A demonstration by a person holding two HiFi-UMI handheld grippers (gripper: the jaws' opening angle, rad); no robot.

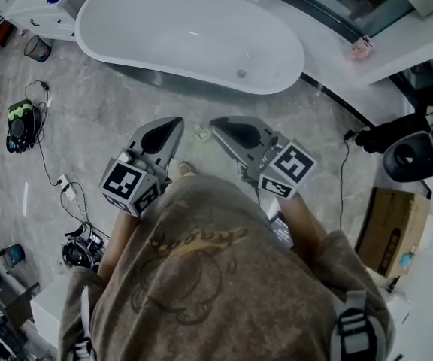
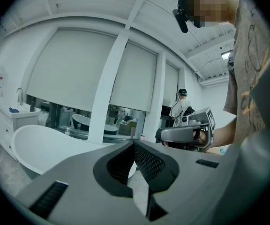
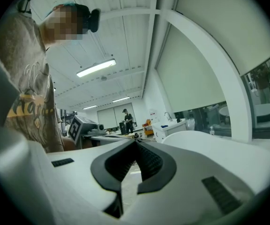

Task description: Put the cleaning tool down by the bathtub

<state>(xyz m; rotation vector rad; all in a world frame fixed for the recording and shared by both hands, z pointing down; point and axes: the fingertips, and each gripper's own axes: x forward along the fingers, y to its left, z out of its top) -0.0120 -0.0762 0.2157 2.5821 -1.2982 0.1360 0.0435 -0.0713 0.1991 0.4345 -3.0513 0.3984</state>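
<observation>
Facing: the person stands before the white bathtub [image 1: 164,28] with a gripper in each hand, both pointed toward it.
Left gripper [image 1: 176,122]: its jaws are closed tip to tip, with nothing between the pads.
Right gripper [image 1: 216,123]: its jaws are likewise closed and empty.
Spacing: the two grippers sit side by side, tips near each other but apart.
On the floor [image 1: 111,111]: a small pale object [image 1: 201,132] lies between the gripper tips, near the tub's wall; it is too small to tell whether it is the cleaning tool.
Left side: cables [image 1: 70,194] trail over the grey tiles.
Right side: a cardboard box [image 1: 393,232] stands well apart from the tub.
</observation>
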